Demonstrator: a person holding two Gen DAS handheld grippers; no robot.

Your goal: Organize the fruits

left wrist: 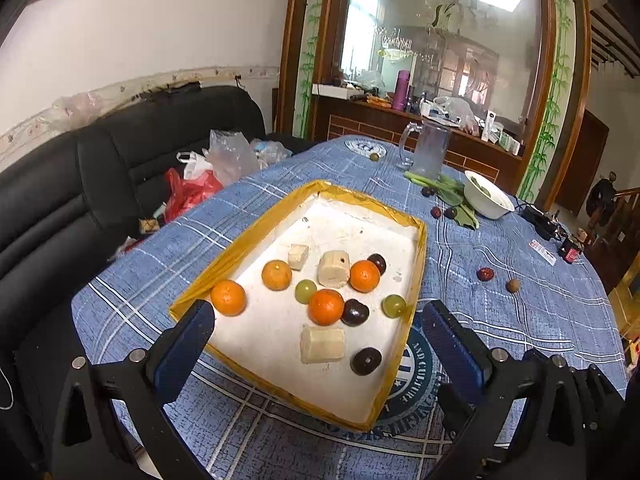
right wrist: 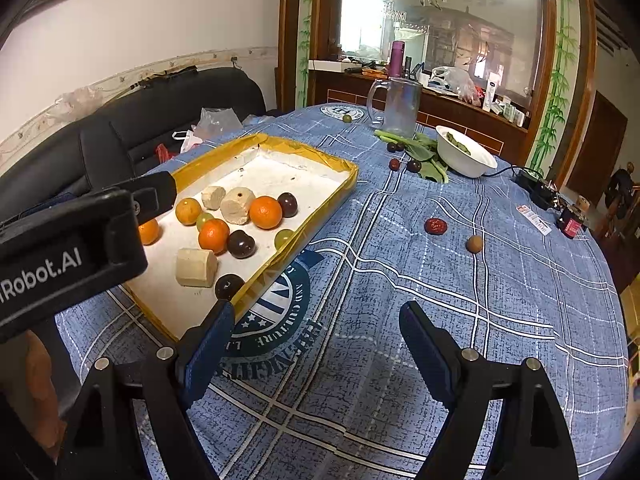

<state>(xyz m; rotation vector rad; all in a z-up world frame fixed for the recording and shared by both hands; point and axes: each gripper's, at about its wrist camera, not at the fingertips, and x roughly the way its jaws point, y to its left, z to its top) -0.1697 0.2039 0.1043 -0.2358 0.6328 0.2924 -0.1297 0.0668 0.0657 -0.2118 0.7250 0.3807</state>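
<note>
Two grippers, both spread wide and empty. Left gripper (left wrist: 316, 344) hangs over the near end of the tray (left wrist: 416, 276); right gripper (right wrist: 316, 340) hangs over bare cloth (right wrist: 500, 320) just right of the tray's near corner.

Tray: shallow rectangle, matte white foam floor, glossy yellow crinkled film on the rim. Inside, near to far: dark plum (left wrist: 365, 361) at the near right rim, pale cut cylinder (left wrist: 322, 345), more plums, green grapes, four oranges (left wrist: 326, 307), two further pale chunks.

Right of the tray, on the cloth and well apart from it: wrinkled red date (right wrist: 435, 226) and a small brown round fruit (right wrist: 474, 244). Beyond the tray's far right corner: three dark fruits (right wrist: 394, 164) beside greens and a white bowl (right wrist: 466, 156). One green fruit (right wrist: 347, 118) far off by the clear jug (right wrist: 396, 106).

Risks (judgement): round, smooth fruits may roll on the soft woven cloth if nudged by a finger. Fruits crowd inside the tray, so a drop could knock neighbours. Dark fruits near the greens sit close together; a pinch may catch a leaf.
</note>
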